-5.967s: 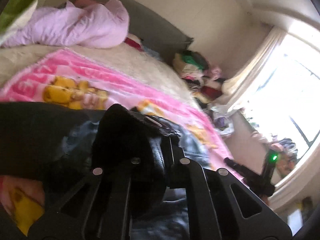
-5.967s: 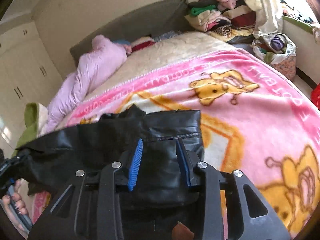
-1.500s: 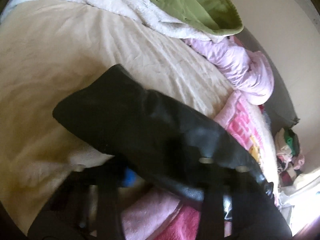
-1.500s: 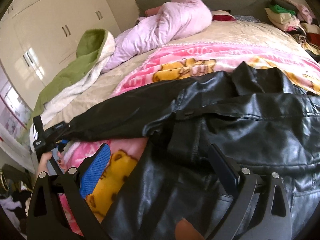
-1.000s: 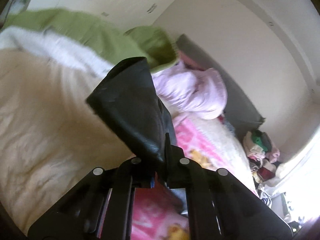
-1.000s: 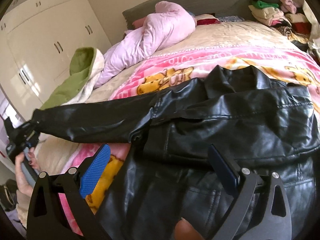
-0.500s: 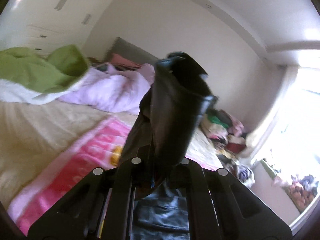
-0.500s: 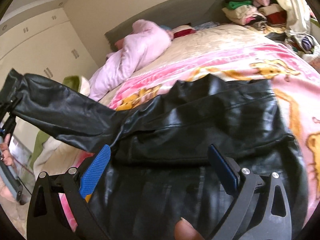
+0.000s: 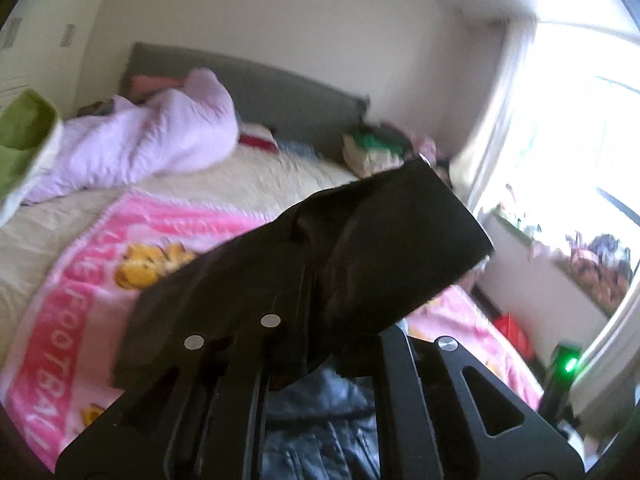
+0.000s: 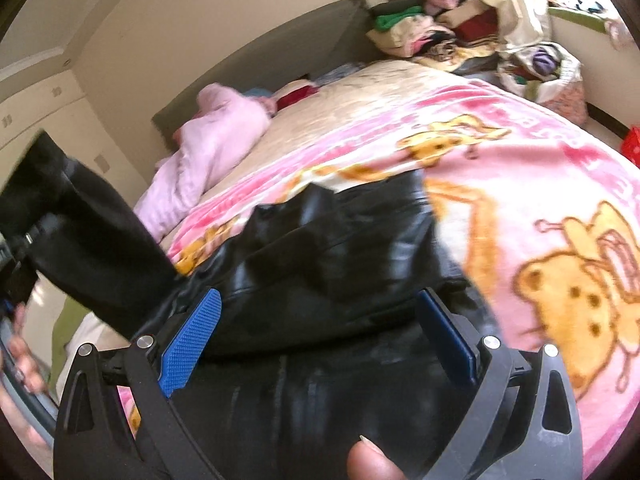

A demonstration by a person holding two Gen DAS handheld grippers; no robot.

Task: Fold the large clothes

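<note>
A black leather jacket (image 10: 328, 264) lies on the pink cartoon blanket (image 10: 540, 184) on the bed. My left gripper (image 9: 316, 344) is shut on the jacket's sleeve (image 9: 384, 248) and holds it raised over the jacket body (image 9: 320, 420); the sleeve hides the fingertips. In the right wrist view the lifted sleeve (image 10: 92, 240) rises at the left with the left gripper (image 10: 24, 248) at its end. My right gripper (image 10: 316, 332) is open with blue pads (image 10: 192, 332), just above the jacket's lower part, holding nothing.
A lilac duvet (image 9: 160, 140) lies by the grey headboard (image 9: 280, 92). A green blanket (image 9: 20, 140) is at far left. Piled clothes (image 10: 432, 24) and a bag (image 10: 548, 68) stand beside the bed near the bright window (image 9: 580, 160).
My left gripper has swung the sleeve from the left side up and over toward the jacket body. The right gripper stays open and has moved closer over the jacket.
</note>
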